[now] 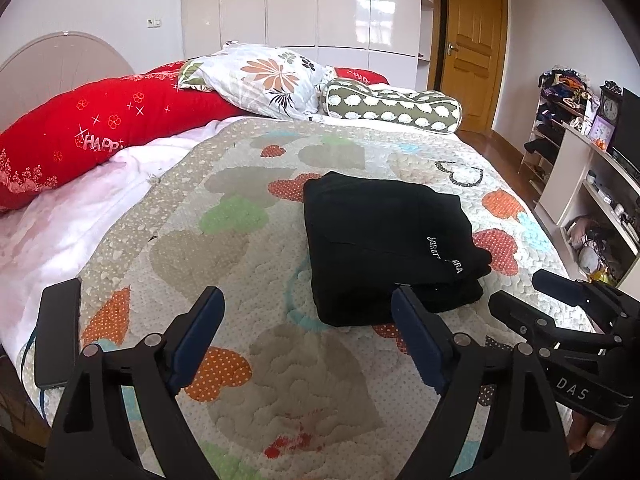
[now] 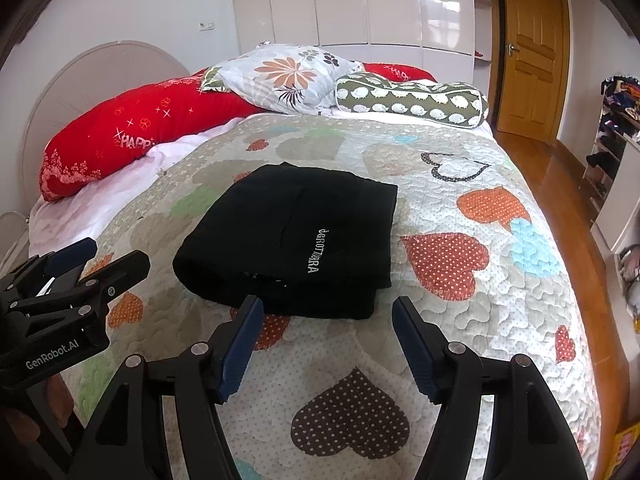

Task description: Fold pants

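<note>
The black pants lie folded into a compact rectangle on the heart-patterned quilt, white lettering on top. My left gripper hovers open just in front of the bundle's near edge, nothing between its fingers. In the right wrist view the same pants sit ahead of my right gripper, which is open and empty, its tips close to the near edge of the fabric. Each gripper shows in the other's view: the right gripper at the right, the left gripper at the left.
A long red pillow, a floral pillow and a green bolster line the head of the bed. Shelves with clutter stand at the right, beside wooden floor and a door. A dark phone-like slab lies at the quilt's left edge.
</note>
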Tool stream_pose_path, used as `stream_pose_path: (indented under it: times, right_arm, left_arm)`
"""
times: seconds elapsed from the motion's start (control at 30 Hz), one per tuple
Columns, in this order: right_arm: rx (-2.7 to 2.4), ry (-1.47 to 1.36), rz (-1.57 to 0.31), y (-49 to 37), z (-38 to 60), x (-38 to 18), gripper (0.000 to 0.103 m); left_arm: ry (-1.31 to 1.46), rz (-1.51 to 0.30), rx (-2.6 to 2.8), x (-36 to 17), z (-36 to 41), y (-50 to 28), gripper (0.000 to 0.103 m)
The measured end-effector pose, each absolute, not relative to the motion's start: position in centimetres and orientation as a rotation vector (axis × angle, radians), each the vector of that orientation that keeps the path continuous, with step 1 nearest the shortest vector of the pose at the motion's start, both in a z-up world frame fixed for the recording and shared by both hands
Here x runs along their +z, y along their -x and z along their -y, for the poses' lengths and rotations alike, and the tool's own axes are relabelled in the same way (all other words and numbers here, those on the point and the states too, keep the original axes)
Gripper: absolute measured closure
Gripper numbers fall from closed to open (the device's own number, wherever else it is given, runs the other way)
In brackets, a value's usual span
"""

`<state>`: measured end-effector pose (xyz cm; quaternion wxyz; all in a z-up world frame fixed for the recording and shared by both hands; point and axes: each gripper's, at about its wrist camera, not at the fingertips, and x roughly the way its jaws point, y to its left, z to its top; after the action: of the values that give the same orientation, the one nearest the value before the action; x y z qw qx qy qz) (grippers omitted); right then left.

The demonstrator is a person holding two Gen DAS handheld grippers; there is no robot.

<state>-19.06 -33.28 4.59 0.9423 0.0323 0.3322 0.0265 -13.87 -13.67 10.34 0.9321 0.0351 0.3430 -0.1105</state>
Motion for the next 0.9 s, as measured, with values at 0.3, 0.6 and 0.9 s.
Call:
stream_pose_path:
  times: [0.3,0.6,0.9]
  right_arm:
    - [0.038,-0.056,-0.672,19.2,33.5,4.8,0.033]
    - [0.031,-0.050,-0.647,19.3,33.4,5.6,0.030]
    - [0.024,-0.053,-0.641,19.2,33.5,5.8,0.027]
  left_arm:
    - [-0.084,-0.695,-0.239,10.6,14.1,14.1,0.017]
    - [-0.093,-0.694,-0.250,10.9,14.7,13.8,0.017]
    - [-0.101,-0.688,-0.258,11.1,15.0,13.7,0.017]
